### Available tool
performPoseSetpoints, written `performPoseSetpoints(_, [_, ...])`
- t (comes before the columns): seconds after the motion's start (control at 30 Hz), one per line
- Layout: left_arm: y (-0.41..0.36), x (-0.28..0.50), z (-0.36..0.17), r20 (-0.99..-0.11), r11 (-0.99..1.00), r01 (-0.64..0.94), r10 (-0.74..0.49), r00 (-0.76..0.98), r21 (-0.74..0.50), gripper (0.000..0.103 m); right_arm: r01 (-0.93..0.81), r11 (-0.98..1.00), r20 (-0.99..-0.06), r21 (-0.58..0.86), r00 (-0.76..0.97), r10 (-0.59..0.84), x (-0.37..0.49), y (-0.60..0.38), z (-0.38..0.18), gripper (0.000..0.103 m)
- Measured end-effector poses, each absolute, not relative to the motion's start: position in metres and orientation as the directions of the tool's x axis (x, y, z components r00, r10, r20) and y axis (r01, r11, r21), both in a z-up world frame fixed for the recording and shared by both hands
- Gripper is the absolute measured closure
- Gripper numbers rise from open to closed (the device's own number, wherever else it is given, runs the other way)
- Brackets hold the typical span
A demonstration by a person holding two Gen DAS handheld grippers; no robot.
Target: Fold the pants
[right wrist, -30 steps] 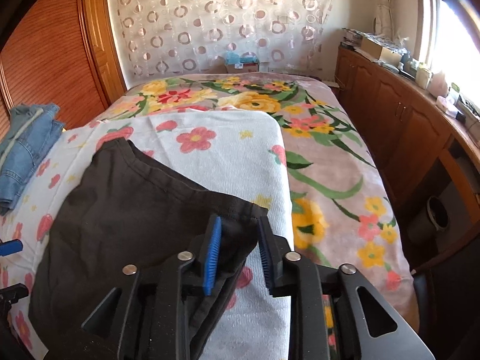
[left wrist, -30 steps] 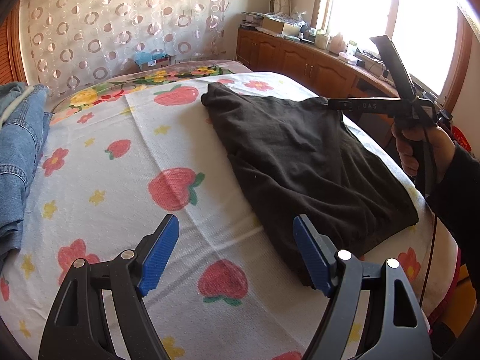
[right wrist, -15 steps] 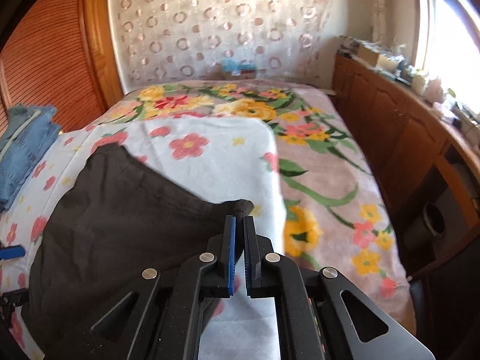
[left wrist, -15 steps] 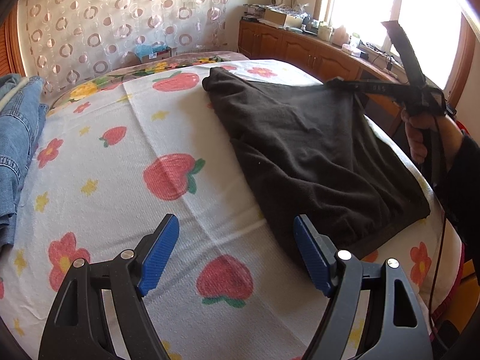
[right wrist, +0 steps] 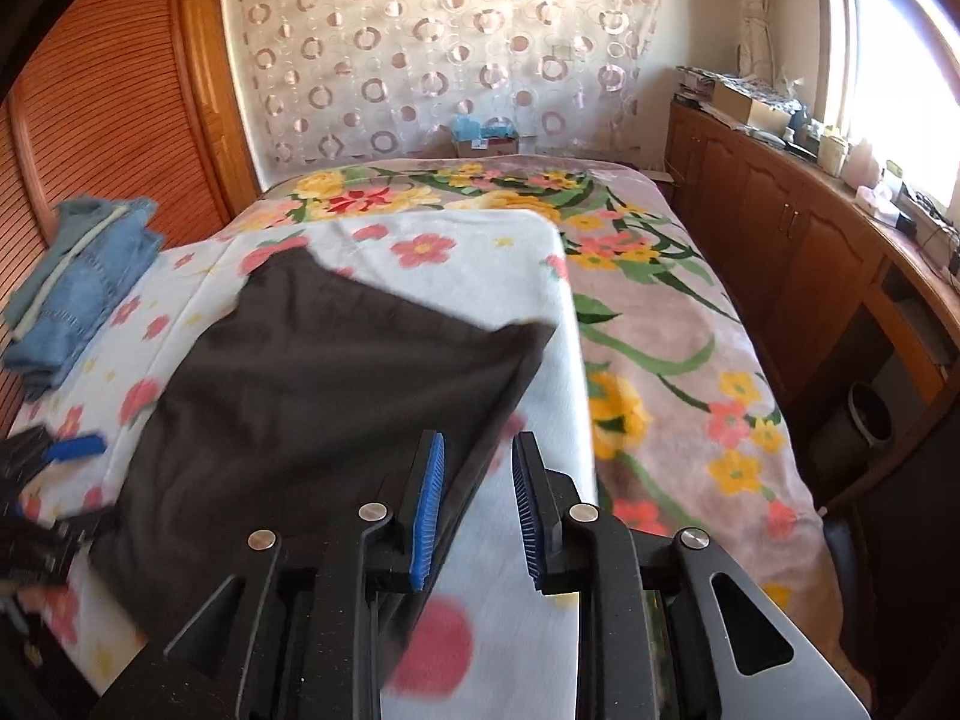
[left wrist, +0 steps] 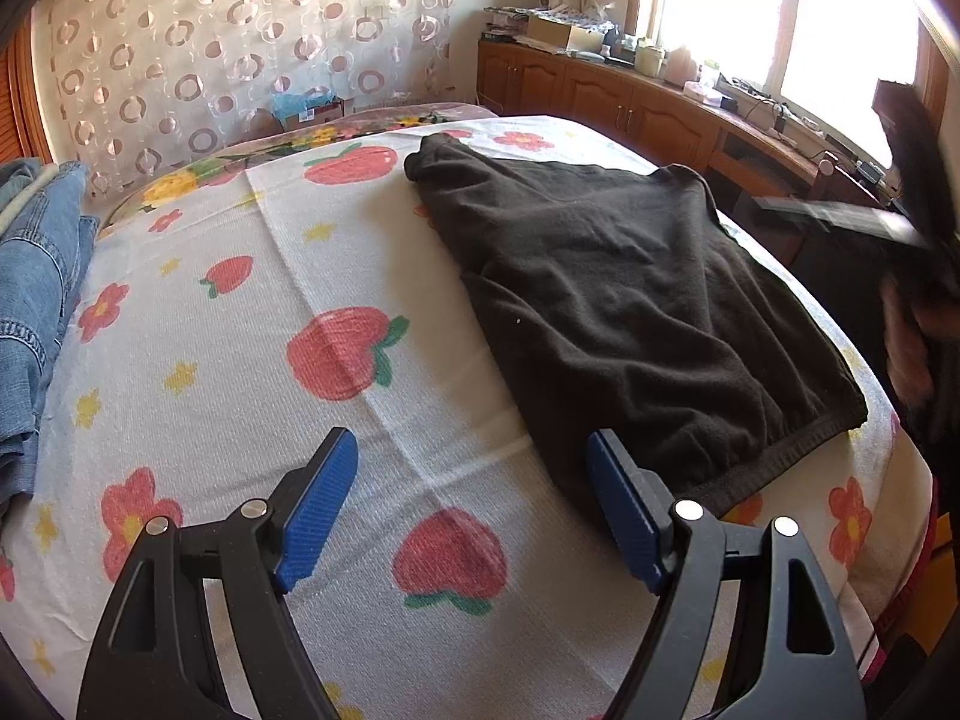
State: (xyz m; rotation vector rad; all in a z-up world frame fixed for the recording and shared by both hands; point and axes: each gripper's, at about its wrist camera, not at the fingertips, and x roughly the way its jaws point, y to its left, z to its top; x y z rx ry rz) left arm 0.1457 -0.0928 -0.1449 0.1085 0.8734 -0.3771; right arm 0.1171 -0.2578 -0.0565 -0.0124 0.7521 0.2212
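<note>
Dark brown folded pants (left wrist: 630, 300) lie flat on the white strawberry-print towel (left wrist: 270, 330) on the bed, toward its right side. They also show in the right wrist view (right wrist: 312, 396). My left gripper (left wrist: 474, 504) is open and empty, low over the towel at the pants' near left edge. My right gripper (right wrist: 477, 510) is open and empty, just off the pants' right edge, with nothing between its blue pads. It shows blurred at the right of the left wrist view (left wrist: 840, 216).
A pile of blue jeans (left wrist: 36, 276) lies at the bed's left edge, seen also in the right wrist view (right wrist: 84, 282). A floral blanket (right wrist: 660, 360) covers the rest of the bed. Wooden cabinets (right wrist: 810, 252) run along the window side.
My right gripper was shut on the pants' right corner and lifting it; it has opened, let the corner drop flat, and pulled back. My left gripper stayed open in place.
</note>
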Motion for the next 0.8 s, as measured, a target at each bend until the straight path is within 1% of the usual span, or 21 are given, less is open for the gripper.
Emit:
performPoseSetpoints(0.13, [-0.093,0.146,-0.145,-0.765,0.929,0.366,-0.277,0.582,-0.058,0.024,-0.207,0.974,-0.674,0.087,0.708,0.211,0.071,-0.258,-0.060,0.079])
performPoseSetpoints(0.33, [-0.092,0.144,-0.145,-0.764,0.930,0.364,-0.273,0.584,-0.054,0.024,-0.200,0.973,-0.675,0.119,0.702,0.227,0.031,-0.257,-0.054,0.079])
performPoseSetpoints(0.63, [-0.094,0.145,-0.145,-0.765,0.931,0.363,-0.267,0.586,-0.047,0.024,-0.237,0.960,-0.703,0.150,0.657,0.272,0.023,-0.253,-0.059,0.079])
performPoseSetpoints(0.73, [-0.094,0.145,-0.145,-0.765,0.931,0.363,-0.267,0.586,-0.047,0.024,-0.240,0.962,-0.708,0.134,0.655,0.262,0.025,-0.253,-0.060,0.079])
performPoseSetpoints(0.8, [-0.093,0.144,-0.145,-0.765,0.931,0.363,-0.267,0.586,-0.047,0.023,-0.241,0.963,-0.709,0.122,0.658,0.254,0.025,-0.250,-0.060,0.088])
